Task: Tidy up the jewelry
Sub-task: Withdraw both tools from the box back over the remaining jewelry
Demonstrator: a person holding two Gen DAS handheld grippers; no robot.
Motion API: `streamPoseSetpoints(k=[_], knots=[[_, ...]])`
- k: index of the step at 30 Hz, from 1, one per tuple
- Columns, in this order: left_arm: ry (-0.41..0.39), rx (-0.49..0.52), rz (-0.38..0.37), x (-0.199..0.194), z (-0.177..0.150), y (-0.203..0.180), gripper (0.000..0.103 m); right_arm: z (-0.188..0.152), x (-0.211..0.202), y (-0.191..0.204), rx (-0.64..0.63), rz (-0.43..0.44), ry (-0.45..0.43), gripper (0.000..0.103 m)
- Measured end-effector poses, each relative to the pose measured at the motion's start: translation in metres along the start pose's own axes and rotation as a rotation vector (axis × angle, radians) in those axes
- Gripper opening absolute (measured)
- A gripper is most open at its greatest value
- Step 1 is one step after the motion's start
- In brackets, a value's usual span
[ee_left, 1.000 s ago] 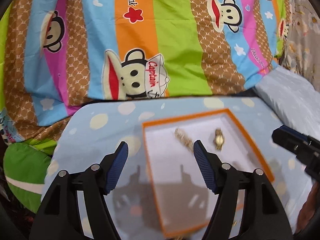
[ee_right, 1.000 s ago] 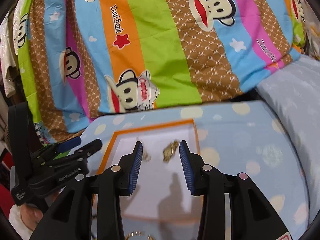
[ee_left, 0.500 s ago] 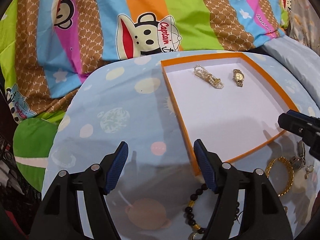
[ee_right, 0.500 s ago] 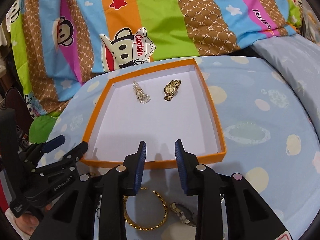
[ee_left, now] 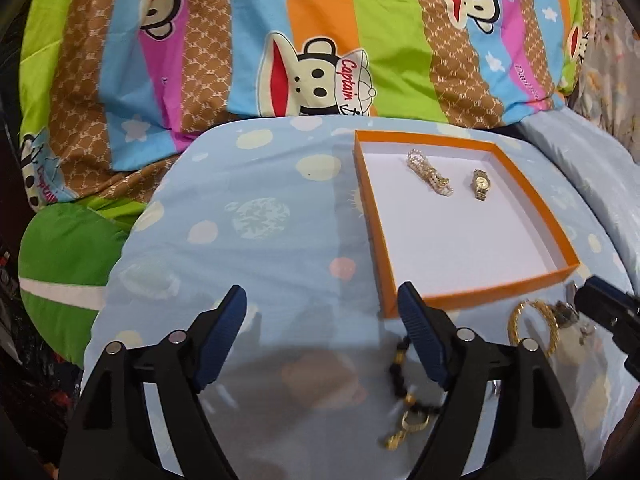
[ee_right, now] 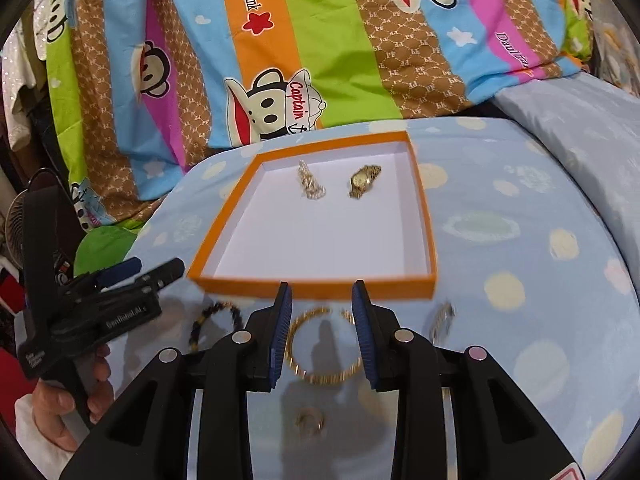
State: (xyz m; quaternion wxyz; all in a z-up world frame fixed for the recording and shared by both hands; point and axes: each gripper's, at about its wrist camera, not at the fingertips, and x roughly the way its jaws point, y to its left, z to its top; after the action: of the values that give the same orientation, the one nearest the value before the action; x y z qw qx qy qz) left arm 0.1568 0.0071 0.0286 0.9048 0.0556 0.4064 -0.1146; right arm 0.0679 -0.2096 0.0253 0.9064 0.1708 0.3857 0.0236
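Observation:
An orange-rimmed white tray (ee_right: 424,216) (ee_left: 532,196) lies on the blue spotted cloth. In it lie a pearl bracelet (ee_right: 310,182) (ee_left: 428,172) and a gold watch (ee_right: 362,180) (ee_left: 480,184). In front of the tray lie a gold bangle (ee_right: 320,374) (ee_left: 516,316), a black bead bracelet (ee_right: 208,318) (ee_left: 400,364), a small gold ring (ee_right: 310,422) and a silver watch (ee_right: 440,320). My right gripper (ee_right: 322,332) is open and empty, its jaws either side of the bangle, above it. My left gripper (ee_left: 320,340) is open and empty over bare cloth to the tray's left.
A striped monkey-print blanket (ee_right: 320,40) rises behind the cloth. A pale blue pillow (ee_right: 580,128) lies at the right. A green cushion (ee_left: 60,264) sits past the cloth's left edge. A small gold piece (ee_left: 404,428) lies by the bead bracelet.
Both grippers have drawn back from over the tray toward the near side. The loose jewelry in front of the tray has come into view. The right gripper's jaws stand a little wider than half a second ago.

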Motion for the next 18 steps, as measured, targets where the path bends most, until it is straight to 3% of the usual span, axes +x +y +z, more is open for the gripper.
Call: streamPoseSetpoints(k=[3,5,7,12,18], knots=[[0.004,-0.03,-0.001,-0.011,-0.022,0.011,0.081,-0.019,-0.005,0.001,0.031,0.0,0.01,0.034],[0.019,-0.054,-0.01,-0.013,-0.036,0.019,0.081,-0.029,-0.006,0.001,0.055,-0.005,0.014,0.048],[0.033,-0.084,-0.035,-0.015,-0.05,0.025,0.081,-0.037,-0.002,0.003,0.063,-0.014,0.019,0.054],[0.033,-0.085,-0.053,-0.022,-0.07,0.024,0.081,-0.041,0.01,0.009,0.044,-0.049,0.041,0.055],[0.03,-0.038,-0.052,-0.026,-0.082,0.013,0.082,-0.032,0.02,0.015,0.033,-0.097,0.022,0.062]])
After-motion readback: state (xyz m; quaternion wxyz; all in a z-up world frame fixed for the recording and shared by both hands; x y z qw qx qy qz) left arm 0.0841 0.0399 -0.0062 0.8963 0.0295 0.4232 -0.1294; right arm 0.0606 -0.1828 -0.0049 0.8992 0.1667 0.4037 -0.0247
